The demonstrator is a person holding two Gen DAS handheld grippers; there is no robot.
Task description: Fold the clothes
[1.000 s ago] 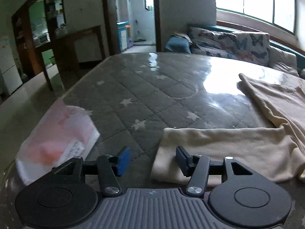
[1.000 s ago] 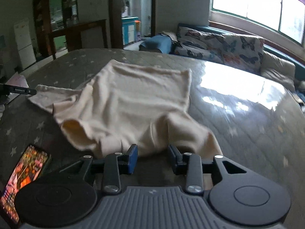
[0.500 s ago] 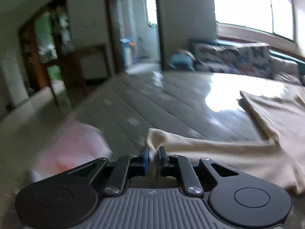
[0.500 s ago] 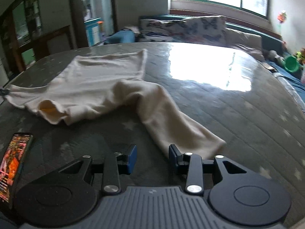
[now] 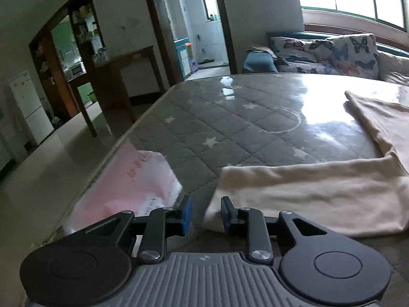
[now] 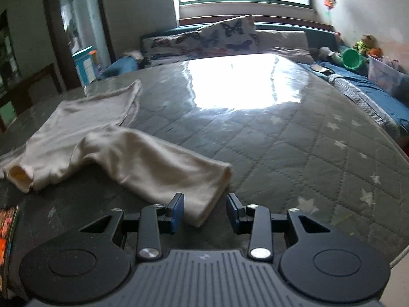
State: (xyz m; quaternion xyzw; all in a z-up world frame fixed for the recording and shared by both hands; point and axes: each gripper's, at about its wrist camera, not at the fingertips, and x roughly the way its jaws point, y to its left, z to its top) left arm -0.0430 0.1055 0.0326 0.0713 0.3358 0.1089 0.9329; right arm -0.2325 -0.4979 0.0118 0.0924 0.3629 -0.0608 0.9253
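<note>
A cream long-sleeved top lies spread on the grey star-quilted mattress. In the left wrist view one sleeve stretches across, and its cuff corner reaches into the gap of my left gripper. That gripper's jaws are opening and the blue pads stand clear of the cloth. In the right wrist view the other sleeve runs down from the top's body. Its cuff end lies between the fingers of my right gripper, which is open, with the pads not pressing on it.
A pink plastic bag lies at the mattress's left edge beside the left gripper. A phone with a lit screen sits at the near left. Butterfly pillows and a green toy bucket are at the far end.
The left gripper shut on the sleeve cuff half a second ago and has since parted, leaving the cuff on the mattress. The right gripper swung right to the other sleeve's cuff.
</note>
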